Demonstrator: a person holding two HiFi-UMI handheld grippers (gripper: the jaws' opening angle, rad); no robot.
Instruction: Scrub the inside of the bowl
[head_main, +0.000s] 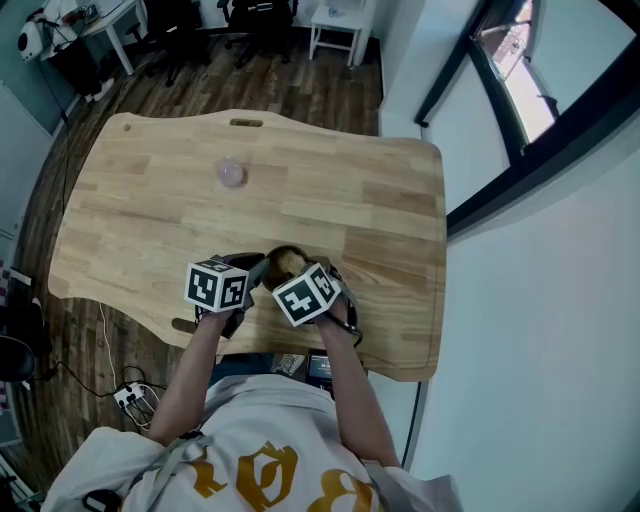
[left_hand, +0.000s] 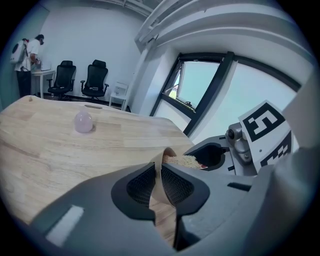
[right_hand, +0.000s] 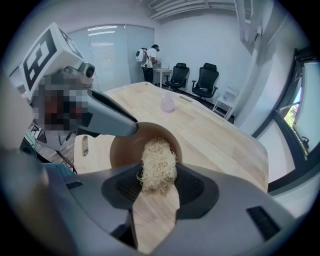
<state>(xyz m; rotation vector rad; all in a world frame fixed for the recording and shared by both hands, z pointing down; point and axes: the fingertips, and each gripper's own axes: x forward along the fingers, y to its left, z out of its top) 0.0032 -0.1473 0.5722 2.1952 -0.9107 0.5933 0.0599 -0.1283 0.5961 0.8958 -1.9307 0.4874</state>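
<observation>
Jaws: left gripper (left_hand: 160, 170) pinches the brown bowl (right_hand: 124, 149) rim, right gripper (right_hand: 158, 176) clamps fibrous scrubber (right_hand: 159, 159).

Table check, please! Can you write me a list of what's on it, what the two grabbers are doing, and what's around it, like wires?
Surface: pale wooden table with rounded corners.
Job's things: round brown wooden bowl near the person's edge; straw-coloured fibrous scrubber reaching into it.
Clutter: small pale pink translucent ball, alone farther back on the table.
Grippers: left gripper has its fingers shut on the bowl's rim; right gripper has its fingers shut on the scrubber.
Cables: white power strip with a cable on the floor, left of the table.
Surroundings: black office chairs, big window, a person at a far desk.
</observation>
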